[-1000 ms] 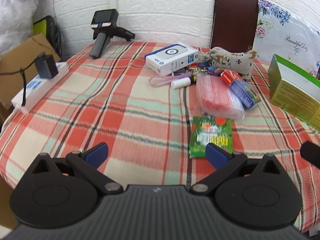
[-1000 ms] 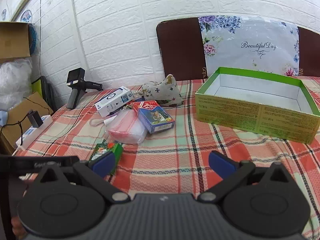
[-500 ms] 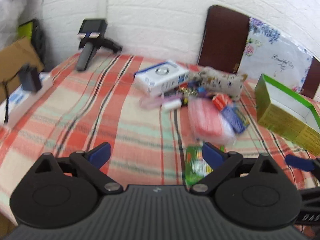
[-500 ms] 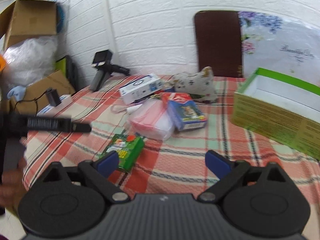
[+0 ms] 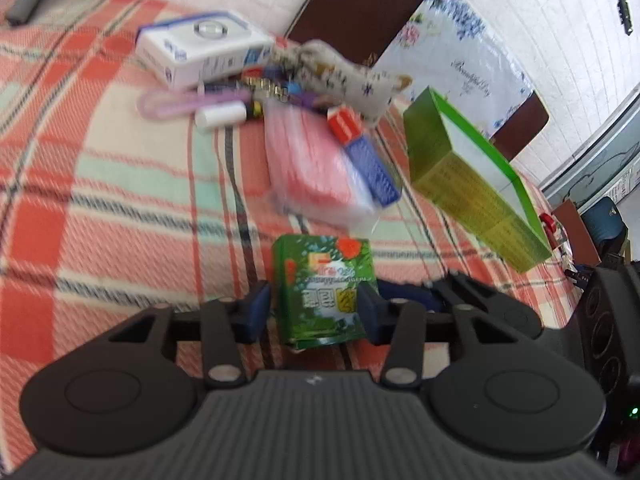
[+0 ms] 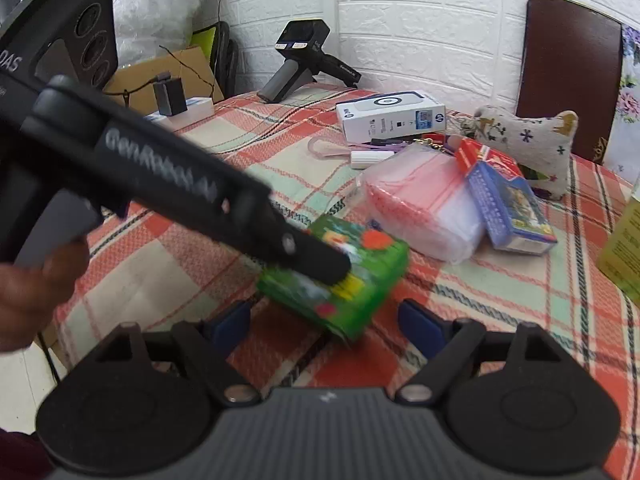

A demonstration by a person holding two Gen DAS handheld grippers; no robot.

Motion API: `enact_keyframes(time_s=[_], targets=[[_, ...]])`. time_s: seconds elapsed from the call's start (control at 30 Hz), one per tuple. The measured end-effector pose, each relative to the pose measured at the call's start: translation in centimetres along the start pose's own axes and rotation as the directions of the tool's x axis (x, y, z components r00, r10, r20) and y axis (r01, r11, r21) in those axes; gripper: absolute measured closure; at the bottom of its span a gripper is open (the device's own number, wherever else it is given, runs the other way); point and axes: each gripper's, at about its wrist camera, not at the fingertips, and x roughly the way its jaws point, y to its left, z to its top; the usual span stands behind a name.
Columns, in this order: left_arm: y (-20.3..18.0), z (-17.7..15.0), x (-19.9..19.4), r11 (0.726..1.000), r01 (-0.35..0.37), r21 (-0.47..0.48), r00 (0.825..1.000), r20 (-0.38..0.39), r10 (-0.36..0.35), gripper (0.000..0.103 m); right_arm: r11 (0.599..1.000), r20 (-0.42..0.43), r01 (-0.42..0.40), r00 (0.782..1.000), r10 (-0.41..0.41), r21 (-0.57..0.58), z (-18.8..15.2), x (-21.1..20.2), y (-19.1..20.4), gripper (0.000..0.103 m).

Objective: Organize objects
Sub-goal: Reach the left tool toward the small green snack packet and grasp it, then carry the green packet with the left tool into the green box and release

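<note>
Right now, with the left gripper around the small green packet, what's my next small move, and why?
Probably finish closing the left gripper: its jaws are closing with the green packet between them, blue pads at its sides. Then lift it toward the open green box.

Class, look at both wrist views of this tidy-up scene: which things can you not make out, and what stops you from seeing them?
- Print on the green packet: motion blur in both views.
- Whether the left gripper, jaws closing around the packet, presses it yet: blurred.
- Inside of the green box: far wall hides the floor in the left view; the right view's edge cuts it off.
- Keyring clutter: too small, blurred.
- Right gripper: jaws closing, nothing between them.
</note>
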Motion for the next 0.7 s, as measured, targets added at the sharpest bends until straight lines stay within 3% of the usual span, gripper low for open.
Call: enact_keyframes(time_s=[0.1,0.23,0.4,0.7], targets=[[-0.2,-0.2,-0.4,1.000,-0.020,-0.019,1.000,0.022,0.021,0.063,0.999,0.018,0.035,0.999,-0.034,-0.020,0.0,0.0,0.1,0.026],[-1.6,-0.5,0.3,1.000,-0.006,-0.013,1.000,-0.018,0.006,0.064,0.999,0.009,0.036,0.999,-0.036,0.008,-0.9,-1.2,-1.0,0.026],[-7.1,-0.7,3.8,0.993,0.048,0.109,0.995,-0.095,-0.038,0.064,0.983,0.007,0.145,0.989,-0.147,0.109,-3.9,-4.9,-4.5,0.026],[-19.8,-3.8,11.2,0.900,0.197,0.390,0.969,-0.214,-0.119,0.058,0.851,-0.029,0.359,0.925,-0.378,0.383,-11.0,-13.0,-12.5,0.026]])
